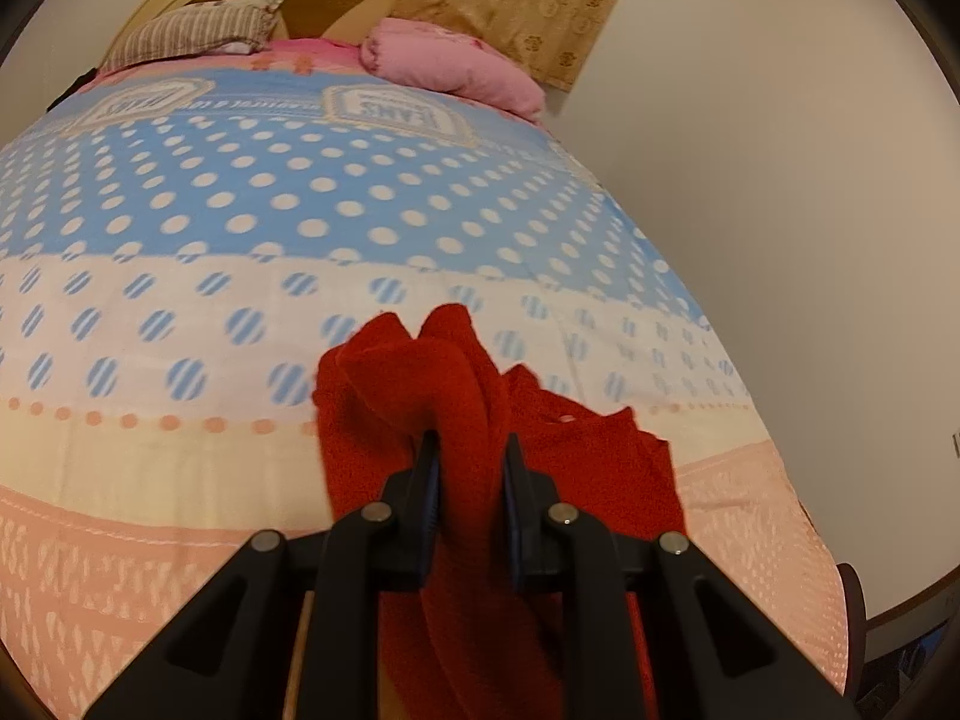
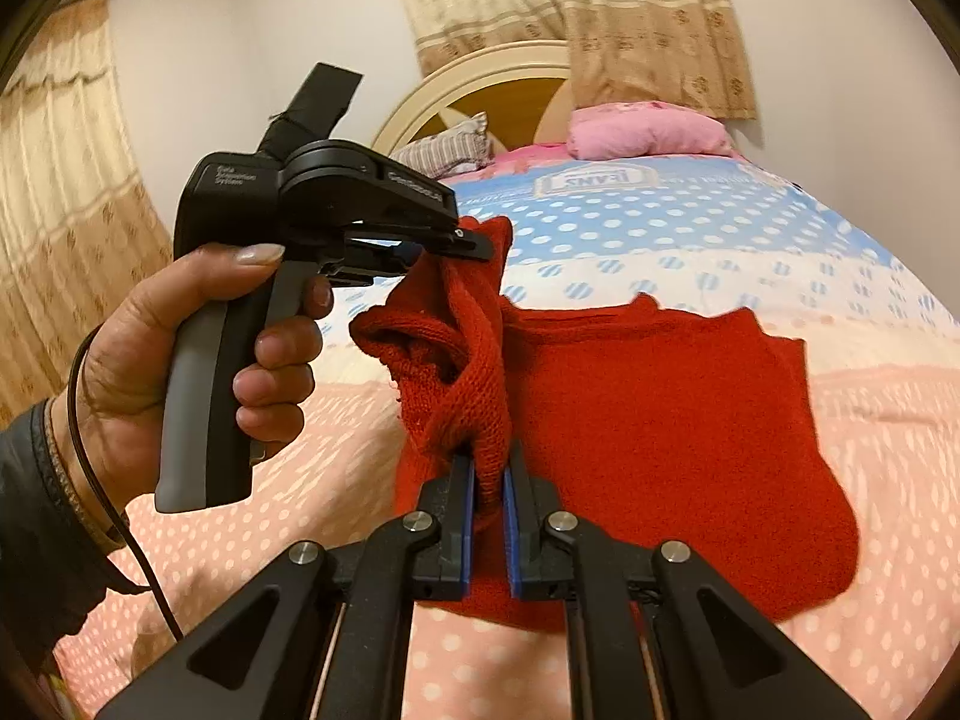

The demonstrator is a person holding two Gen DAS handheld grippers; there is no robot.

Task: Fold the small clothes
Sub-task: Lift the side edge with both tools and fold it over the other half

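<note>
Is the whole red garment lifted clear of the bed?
No: most of the red garment lies flat on the bedspread; only its left edge is raised by both grippers.

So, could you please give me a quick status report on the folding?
Left gripper and right gripper both shut on red knitted garment. One side lifted, rest flat on dotted bedspread. Nothing in the way.

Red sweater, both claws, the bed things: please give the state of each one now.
Sweater: one side lifted and bunched, the rest flat on the bed.
Left claw: shut on the sweater.
Right claw: shut on the sweater.
Bedsheet: spread out.
Pink blanket: bunched at the headboard.
Striped pillow: lying by the headboard.
Curtain: drawn.
</note>
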